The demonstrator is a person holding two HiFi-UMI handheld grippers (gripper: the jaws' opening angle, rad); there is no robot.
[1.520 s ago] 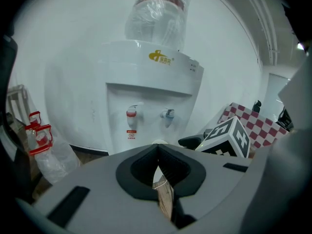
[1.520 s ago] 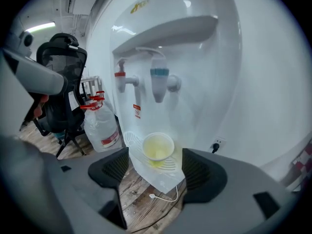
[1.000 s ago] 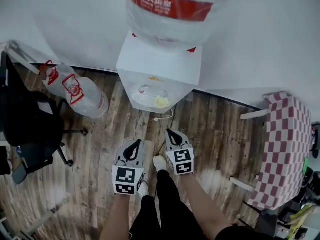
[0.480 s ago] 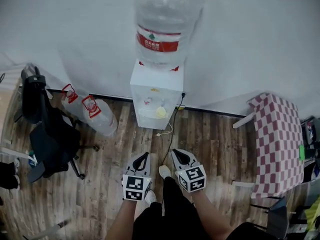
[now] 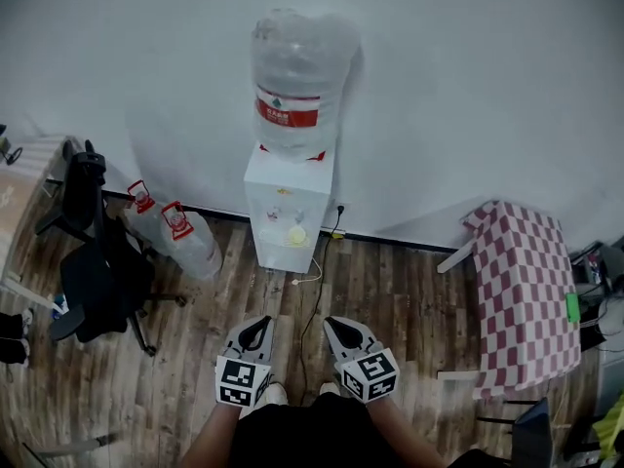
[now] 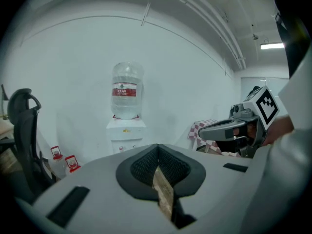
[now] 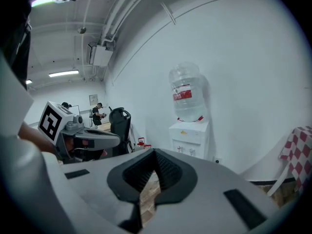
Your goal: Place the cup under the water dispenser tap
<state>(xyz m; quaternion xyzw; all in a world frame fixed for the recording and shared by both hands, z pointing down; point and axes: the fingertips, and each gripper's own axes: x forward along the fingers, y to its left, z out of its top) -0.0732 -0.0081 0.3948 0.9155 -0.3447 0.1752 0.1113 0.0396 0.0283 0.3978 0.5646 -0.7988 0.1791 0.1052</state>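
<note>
**Cup at the tap, both grippers shut and empty**

Seen from overhead: a white, boxy water dispenser [image 5: 288, 208] set against a pale wall [image 5: 468, 86], with a large clear bottle [image 5: 292, 76], red-labelled, upended on top. Tucked into the recess at the dispenser's front, beneath the taps: a small yellowish cup [image 5: 296, 235], too small in frame for finer detail.

Held side by side well in front of the dispenser, above the wooden floor [image 5: 409, 300]: left gripper [image 5: 257, 328] and right gripper [image 5: 340, 328], both pointing toward it, near each other but not touching. Jaws of each pressed together, ribbed pads meeting with nothing caught between them, and only floorboards showing through the slit lower down.

Just left of the dispenser, on the floor by the wall: two spare bottles [image 5: 195, 250] with red fittings. Farther left of it: a black office chair [image 5: 93, 266]. Well to the dispenser's right: a table [image 5: 522, 291] under a red-and-white checked cloth. Trailing from the dispenser's foot across the boards toward the grippers: a thin cable [image 5: 314, 279].
</note>
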